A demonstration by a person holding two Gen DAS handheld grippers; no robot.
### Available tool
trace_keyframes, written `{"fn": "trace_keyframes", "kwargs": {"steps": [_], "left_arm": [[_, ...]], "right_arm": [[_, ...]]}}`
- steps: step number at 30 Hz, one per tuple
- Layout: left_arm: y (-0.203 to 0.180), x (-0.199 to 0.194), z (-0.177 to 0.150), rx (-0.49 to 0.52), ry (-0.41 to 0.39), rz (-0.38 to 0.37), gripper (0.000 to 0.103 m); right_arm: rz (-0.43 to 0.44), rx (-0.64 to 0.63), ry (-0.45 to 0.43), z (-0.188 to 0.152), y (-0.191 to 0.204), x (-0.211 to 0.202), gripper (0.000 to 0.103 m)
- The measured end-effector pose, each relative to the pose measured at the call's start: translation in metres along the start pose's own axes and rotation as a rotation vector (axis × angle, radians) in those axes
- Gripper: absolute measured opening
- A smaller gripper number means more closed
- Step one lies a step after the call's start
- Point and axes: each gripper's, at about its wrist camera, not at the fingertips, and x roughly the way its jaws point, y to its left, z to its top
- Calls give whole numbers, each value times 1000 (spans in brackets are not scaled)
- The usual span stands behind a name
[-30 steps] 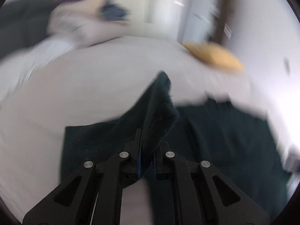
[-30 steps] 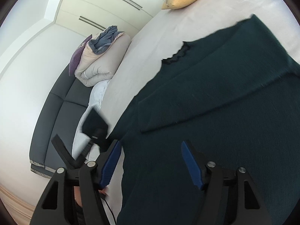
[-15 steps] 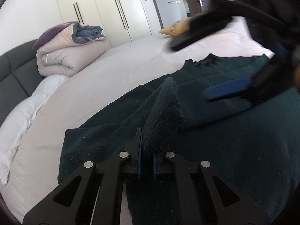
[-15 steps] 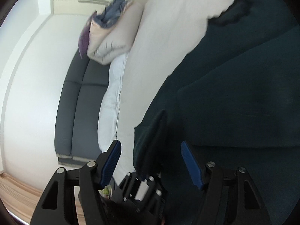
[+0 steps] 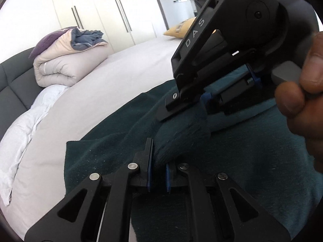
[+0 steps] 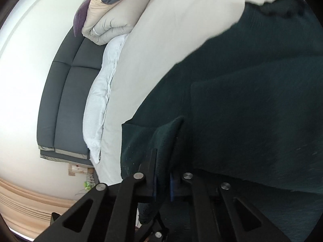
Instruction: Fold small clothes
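A dark green garment [image 5: 242,161] [image 6: 252,100] lies spread on the pale bed [image 5: 121,76]. A ridge of its cloth [image 5: 181,133] is pulled up from the near edge. My left gripper [image 5: 158,158] pinches the near end of that ridge between its blue pads, and its jaws are opening slightly. My right gripper [image 5: 201,100] comes in from the upper right, held by a person's hand [image 5: 302,92]. Its jaws are closing on the far end of the same ridge. In the right wrist view the right gripper [image 6: 162,171] has the cloth fold [image 6: 167,137] pressed between its pads.
A rolled beige duvet [image 5: 70,66] [image 6: 113,24] with a purple pillow and blue cloth sits at the head of the bed. A white blanket [image 5: 24,125] lies along the dark grey headboard [image 5: 12,80]. A yellow pillow [image 5: 179,30] is at the far side, wardrobe doors [image 5: 113,16] behind.
The right gripper swung in over the garment to the raised fold and went from wide open to shut on it. The left gripper kept its hold on the fold and sank a little.
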Motion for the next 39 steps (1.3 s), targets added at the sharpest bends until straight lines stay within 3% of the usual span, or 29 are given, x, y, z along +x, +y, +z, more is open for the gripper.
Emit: {"fn": "trace_keyframes", "kwargs": {"steps": [5,9,16,18,23,31,36,39], "left_arm": [[3,-34,6,-68,-38,-141,11],[30,-53,3,-209,-66,-226,11],[127,-22,-13,-585,28,-243,11],[148,-12,-14,-627,49,-238,11],[164,0,1,-600,59,-222,11],[132,33,38,-483,116,-268,11],[114,59,34,-462,192,-270,11],[108,68,25,-460,224,-265,11]], "right_arm": [[-43,-7,-94,11,-7,-45,9],[-76,11,-155,17,-28,-89,9],[-165,121,-226,20,-85,-140,9],[-170,158,-237,20,-101,-148,9],[-206,215,-259,20,-131,-163,9],[-279,230,-268,25,-153,-175,9],[-301,244,-265,29,-163,-176,10],[-290,246,-243,20,-165,-173,17]]}}
